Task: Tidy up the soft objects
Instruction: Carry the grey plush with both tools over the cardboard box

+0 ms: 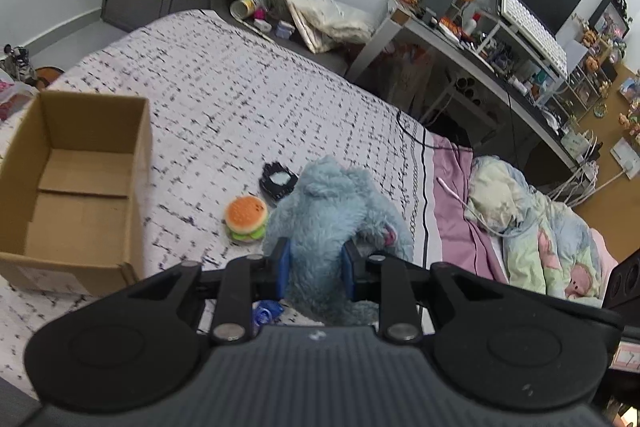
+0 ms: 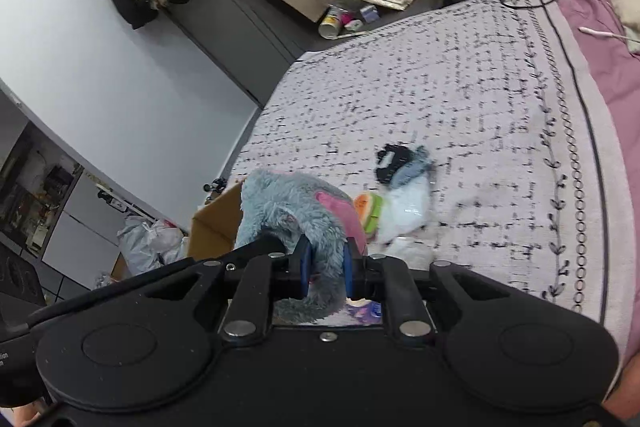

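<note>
Blue-grey plush toy (image 1: 332,203) sits pinched in both my left tongs (image 1: 316,261) and right tongs (image 2: 326,265), each clamped tight on its fur, above the bed (image 1: 224,99). Cardboard box (image 1: 80,187) stands open just left, burger toy (image 1: 246,215) beside the plush. I'd keep both grips firm, carry it level over the box rim, and release only once it is well inside.

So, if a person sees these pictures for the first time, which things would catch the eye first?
Most likely the fluffy blue plush toy in the foreground, clamped by both the left gripper and the right gripper above the patterned bed cover. Next, the open cardboard box on the bed at the left, apparently empty, and the small burger toy lying beside the plush.
</note>
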Motion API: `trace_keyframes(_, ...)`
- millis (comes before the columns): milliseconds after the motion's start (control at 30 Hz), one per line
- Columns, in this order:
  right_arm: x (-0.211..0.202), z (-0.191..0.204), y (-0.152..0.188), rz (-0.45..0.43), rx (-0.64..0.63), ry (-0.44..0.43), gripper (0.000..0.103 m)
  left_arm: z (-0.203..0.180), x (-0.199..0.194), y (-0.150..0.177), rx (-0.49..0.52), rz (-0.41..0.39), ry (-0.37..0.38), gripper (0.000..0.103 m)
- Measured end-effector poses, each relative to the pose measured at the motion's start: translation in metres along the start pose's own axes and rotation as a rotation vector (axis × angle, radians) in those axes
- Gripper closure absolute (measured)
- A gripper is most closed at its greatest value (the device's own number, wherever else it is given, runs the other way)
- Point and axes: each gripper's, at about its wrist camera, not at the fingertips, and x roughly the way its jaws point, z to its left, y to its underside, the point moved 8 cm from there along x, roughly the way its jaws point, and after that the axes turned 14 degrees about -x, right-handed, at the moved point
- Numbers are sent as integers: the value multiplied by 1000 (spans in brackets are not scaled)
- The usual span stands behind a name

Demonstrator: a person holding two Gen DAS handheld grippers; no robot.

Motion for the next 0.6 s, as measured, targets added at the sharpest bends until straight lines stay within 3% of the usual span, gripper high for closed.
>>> trace_keyframes(600,30,78,-14,-15,-50,-58,86,55,-44,-50,-29,-76,-22,78)
